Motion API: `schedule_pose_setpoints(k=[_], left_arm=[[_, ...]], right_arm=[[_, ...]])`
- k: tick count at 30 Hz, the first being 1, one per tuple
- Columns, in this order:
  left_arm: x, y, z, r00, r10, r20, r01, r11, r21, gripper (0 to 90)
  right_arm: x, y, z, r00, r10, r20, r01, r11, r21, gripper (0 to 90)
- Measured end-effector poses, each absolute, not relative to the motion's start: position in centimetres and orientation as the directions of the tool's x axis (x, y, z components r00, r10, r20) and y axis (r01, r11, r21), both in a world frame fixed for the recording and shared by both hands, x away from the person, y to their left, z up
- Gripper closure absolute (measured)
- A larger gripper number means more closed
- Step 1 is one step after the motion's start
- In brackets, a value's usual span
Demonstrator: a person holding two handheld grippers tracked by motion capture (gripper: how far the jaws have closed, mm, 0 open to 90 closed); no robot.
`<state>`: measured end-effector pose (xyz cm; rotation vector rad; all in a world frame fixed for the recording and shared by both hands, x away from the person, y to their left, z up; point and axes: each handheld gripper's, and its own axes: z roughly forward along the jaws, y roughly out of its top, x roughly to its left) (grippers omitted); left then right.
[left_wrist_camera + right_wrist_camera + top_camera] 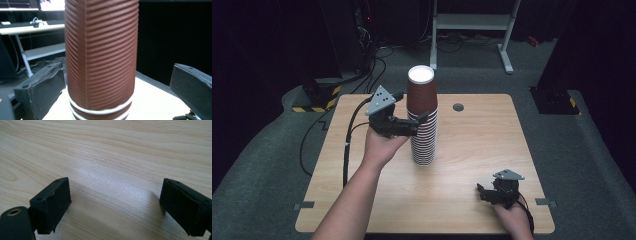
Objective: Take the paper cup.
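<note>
the tall stack of ribbed brown paper cups (423, 117) stands upright near the middle of the pale wooden desk (477, 145). the left claw (421, 119) straddles the stack's upper part, jaws apart. the right claw (482, 192) rests low by the desk's near right edge, jaws apart, holding nothing.

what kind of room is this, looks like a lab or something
Probably a lab or recording workspace, not a home. A bare wooden table stands on grey carpet in a dark room, cables run across the floor behind it, and yellow-and-black hazard tape marks an equipment base. A tall stack of brown paper cups is the table's sole item.
</note>
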<state>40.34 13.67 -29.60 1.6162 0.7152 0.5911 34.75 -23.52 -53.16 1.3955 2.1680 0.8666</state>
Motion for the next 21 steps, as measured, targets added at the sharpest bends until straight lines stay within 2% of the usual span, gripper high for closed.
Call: schedule_pose_setpoints(k=[21], left_arm=[[44.1,12.1,-28.9,0.706,0.708,-0.019,0.160,-0.133,0.978,0.7]], right_arm=[[34.8,-23.5,-53.2,-0.419,0.908,-0.014,0.648,0.310,0.696,9.6]])
